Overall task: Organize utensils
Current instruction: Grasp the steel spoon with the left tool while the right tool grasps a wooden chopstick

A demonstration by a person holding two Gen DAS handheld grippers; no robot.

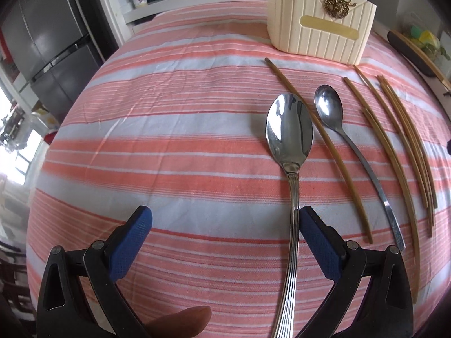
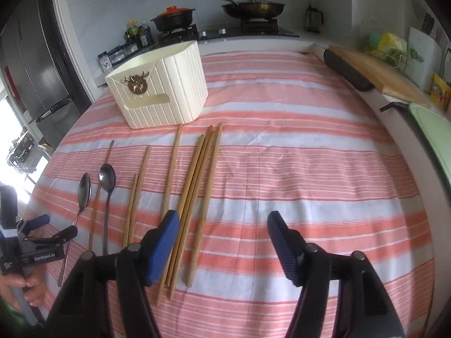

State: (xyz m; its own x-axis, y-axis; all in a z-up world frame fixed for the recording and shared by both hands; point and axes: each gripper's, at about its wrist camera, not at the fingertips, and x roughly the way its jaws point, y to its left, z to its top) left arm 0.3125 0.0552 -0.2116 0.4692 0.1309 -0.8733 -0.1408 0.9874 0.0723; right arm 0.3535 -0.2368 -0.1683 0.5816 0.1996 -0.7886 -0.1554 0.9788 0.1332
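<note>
A table under a cloth striped in salmon pink, white and pale grey-blue [image 2: 296,169] carries the utensils in a row along its left half. Toward the far edge stands a cream-coloured ribbed plastic holder [image 2: 160,84], open at the top, with a brass-toned stag-head ornament on its front above a slot; no writing on it can be read.

The left gripper [image 1: 225,219], black-framed with blue textured pads, has its jaws spread wide. A large polished steel spoon with a ribbed handle [image 1: 290,138] lies bowl-up on the cloth between them, its handle running just beside, perhaps touching, the right-hand pad; nothing is clamped. In the right wrist view this gripper [image 2: 55,225] appears near the left edge of the table with white lettering on its body reading "GenRobot.AI", and a hand [image 2: 26,287] grips its handle below.

To the right of the large spoon lies one light brown wooden chopstick [image 1: 318,140], then a smaller steel spoon with a plain flat handle [image 1: 329,109]. Further right more wooden chopsticks [image 2: 194,186] lie roughly parallel, pointing toward the holder, some touching one another.

The right gripper [image 2: 224,217] hangs with its jaws wide apart, gripping nothing; its left pad sits over the near ends of the chopsticks.

Beyond the far edge a kitchen counter holds a lidded frying pan [image 2: 253,8] and a black pot with an orange lid [image 2: 173,18]; the labels on the jars nearby are too small to read.
</note>
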